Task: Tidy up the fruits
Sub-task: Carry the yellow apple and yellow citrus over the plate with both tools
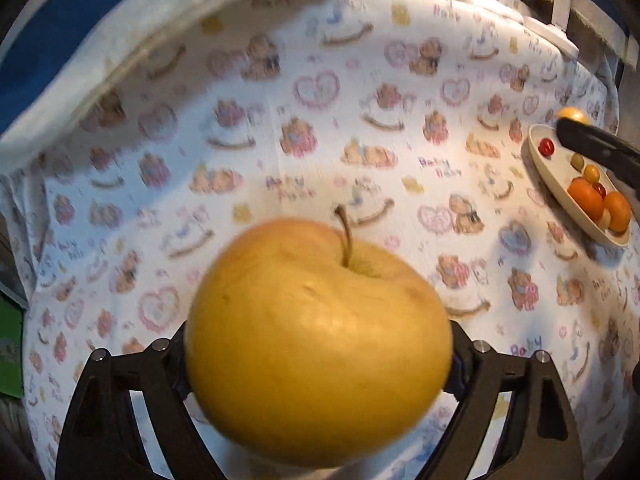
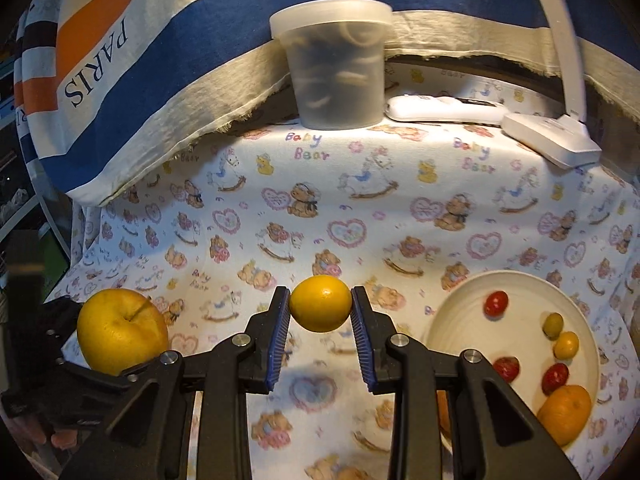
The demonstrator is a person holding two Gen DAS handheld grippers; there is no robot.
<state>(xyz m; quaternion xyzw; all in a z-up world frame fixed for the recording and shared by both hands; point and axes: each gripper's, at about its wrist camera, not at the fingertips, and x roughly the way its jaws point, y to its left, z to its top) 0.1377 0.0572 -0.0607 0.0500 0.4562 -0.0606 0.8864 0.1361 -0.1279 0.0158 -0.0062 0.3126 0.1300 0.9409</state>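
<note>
Left tool (image 1: 320, 360): you have the big yellow apple (image 1: 320, 344) between the jaws, stem up toward twelve o'clock, jaws spread wide around its flanks. They look to be touching both sides, though blur keeps me from swearing the grip is firm.

Right tool (image 2: 320, 308): narrow and clamped on a small yellow citrus (image 2: 321, 303), blue pads (image 2: 280, 336) pressing at nine and three o'clock. It sits near the fingertips, so it's a shallow hold.

Plate (image 2: 456, 320): in the right wrist view it's at four o'clock from the citrus, cream-coloured, on the teddy-bear cloth (image 2: 320, 208) over the bench. It already carries small red fruits (image 2: 496, 303), a green one (image 2: 553, 324), a small yellow one (image 2: 566, 345) and an orange (image 2: 565, 414).

Free space: the plate's bare patch is toward its nine and twelve o'clock side; the near rim is crowded.

Step in hand: I judge you're carrying both fruits toward the plate, neither set down yet.

Doing it well: bring the citrus over the bare patch first, lower until it rests, then release slowly so it doesn't roll into the small ones.

Apple: heavy and round, so keep it level and place it clear of the right tool.

Background: a lidded tub (image 2: 334, 64) and a white lamp base (image 2: 552, 140) at twelve and one o'clock are well apart from your path.
</note>
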